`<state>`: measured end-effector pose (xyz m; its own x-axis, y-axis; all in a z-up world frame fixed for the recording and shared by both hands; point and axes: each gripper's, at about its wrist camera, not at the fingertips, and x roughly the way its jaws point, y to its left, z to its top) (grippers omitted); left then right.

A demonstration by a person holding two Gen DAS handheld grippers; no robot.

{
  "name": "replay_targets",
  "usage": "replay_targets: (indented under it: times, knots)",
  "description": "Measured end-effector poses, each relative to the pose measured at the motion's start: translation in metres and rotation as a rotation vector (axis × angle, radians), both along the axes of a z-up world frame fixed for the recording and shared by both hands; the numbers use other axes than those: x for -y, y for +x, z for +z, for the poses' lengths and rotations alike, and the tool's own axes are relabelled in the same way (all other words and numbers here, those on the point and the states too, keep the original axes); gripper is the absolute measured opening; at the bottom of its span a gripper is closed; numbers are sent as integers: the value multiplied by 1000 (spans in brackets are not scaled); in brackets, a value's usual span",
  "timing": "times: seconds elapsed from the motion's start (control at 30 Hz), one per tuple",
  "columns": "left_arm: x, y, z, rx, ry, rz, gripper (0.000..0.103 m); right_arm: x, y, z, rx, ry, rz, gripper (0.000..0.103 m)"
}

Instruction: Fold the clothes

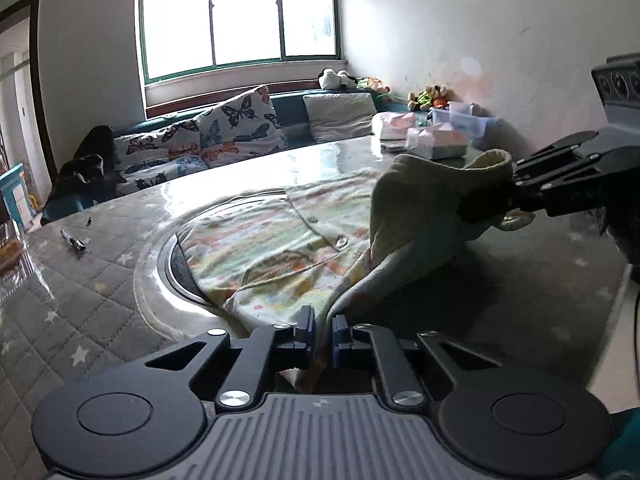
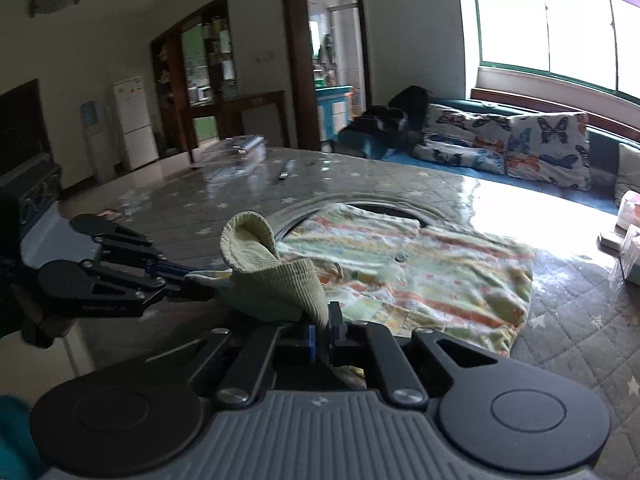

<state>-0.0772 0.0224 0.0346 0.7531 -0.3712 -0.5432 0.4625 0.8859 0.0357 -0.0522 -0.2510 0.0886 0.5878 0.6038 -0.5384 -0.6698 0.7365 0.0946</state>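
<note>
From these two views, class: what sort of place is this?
Probably a home living room: a sofa with butterfly cushions under a window, soft toys, and a fridge beyond.

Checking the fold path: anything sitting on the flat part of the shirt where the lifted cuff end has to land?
Nothing visible. Both claws, left and right, are shut on the shirt's ribbed cuff, raised over the flat printed front. That front is bare apart from its own buttons. The marker lies well away.
</note>
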Motion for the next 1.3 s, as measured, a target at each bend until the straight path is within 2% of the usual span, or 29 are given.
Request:
replay_targets:
  times: [0.17, 0.27, 0.37, 0.63, 0.7, 0.83, 1.03, 1.17, 1.2, 1.23, 1.3]
  knots:
    - [-6, -37, 17, -27, -37, -35, 9, 8, -35, 23, 0, -1, 53, 4]
    - [-6, -29, 23, -24, -58, -20, 9, 5, -34, 34, 27, -20, 58, 4]
    - [-7, -19, 28, -21, -78, -3, 9, -1, -15, 44, 55, -24, 37, 4]
    - [-10, 63, 31, -36, -92, 59, 9, -20, 78, 62, 73, -58, -13, 4]
    - [-10, 83, 32, -39, -95, 74, 9, -26, 102, 58, 64, -69, -25, 4]
    - [-13, 122, 18, -100, -101, 114, 9, -41, 148, 48, 47, -102, -48, 4]
    - [-15, 170, -8, -190, -91, 158, 10, -55, 204, -3, -21, -145, -114, 5]
    - [-16, 172, -11, -193, -93, 189, 14, -55, 221, -32, -69, -155, -161, 8]
    - [-16, 172, -12, -193, -94, 197, 16, -55, 225, -37, -75, -161, -171, 12]
    - [-16, 173, -12, -193, -95, 205, 18, -54, 226, -40, -80, -162, -178, 13]
    - [-17, 173, -14, -194, -96, 220, 39, -47, 220, -40, -71, -160, -191, 13]
